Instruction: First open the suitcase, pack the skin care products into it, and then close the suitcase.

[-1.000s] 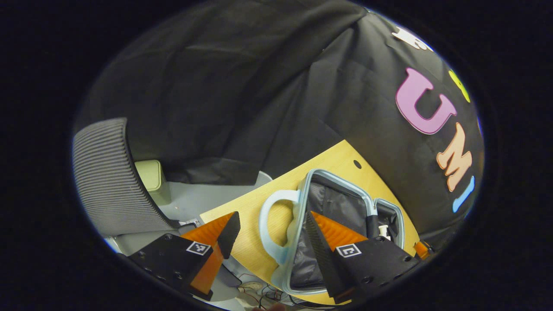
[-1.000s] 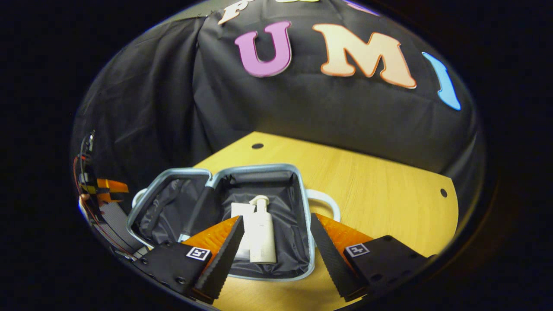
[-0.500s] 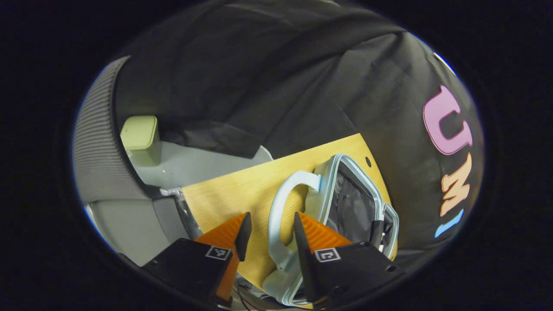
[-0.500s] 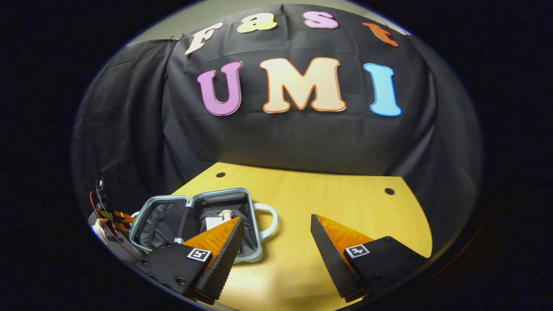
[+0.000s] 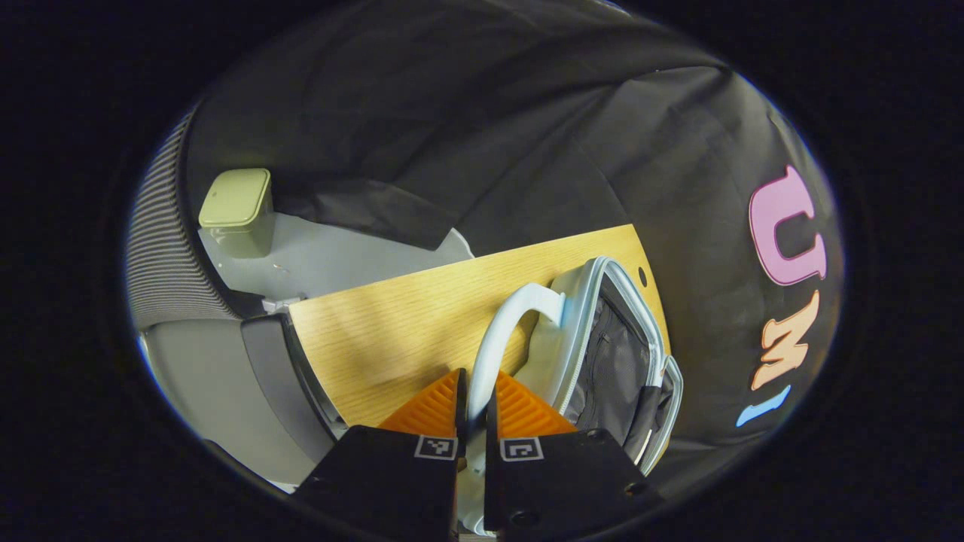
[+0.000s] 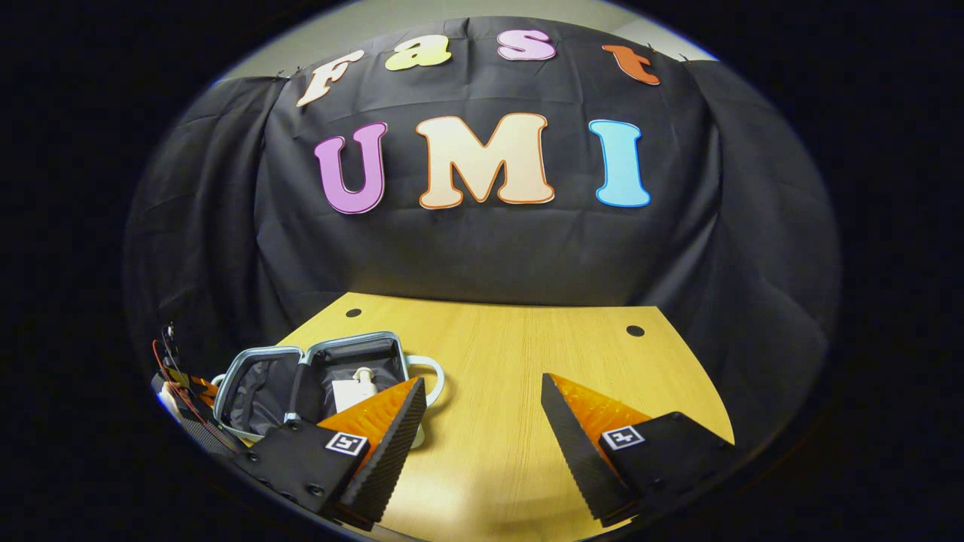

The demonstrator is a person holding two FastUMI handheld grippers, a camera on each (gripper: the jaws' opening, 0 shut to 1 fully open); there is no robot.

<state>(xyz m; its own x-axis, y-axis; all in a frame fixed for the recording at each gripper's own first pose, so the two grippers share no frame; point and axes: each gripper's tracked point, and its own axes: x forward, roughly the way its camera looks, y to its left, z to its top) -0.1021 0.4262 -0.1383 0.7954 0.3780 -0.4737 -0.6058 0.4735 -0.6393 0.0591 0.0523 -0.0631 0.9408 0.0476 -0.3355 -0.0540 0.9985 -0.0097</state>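
Pale blue hard-shell suitcase (image 6: 316, 384) lying open at the left end of the wooden surface (image 6: 527, 391), white pump bottle (image 6: 360, 385) already inside. Just closing left, probably. Left gripper (image 5: 474, 406) pinched narrow on the case's curved handle (image 5: 501, 331); right gripper (image 6: 482, 429) spread wide, holding nothing, well clear.

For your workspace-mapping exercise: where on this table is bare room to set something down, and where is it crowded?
Free: the wooden table right of the open suitcase, up to the cloth wall. Crowded: the suitcase corner, where the left gripper clamps its handle.
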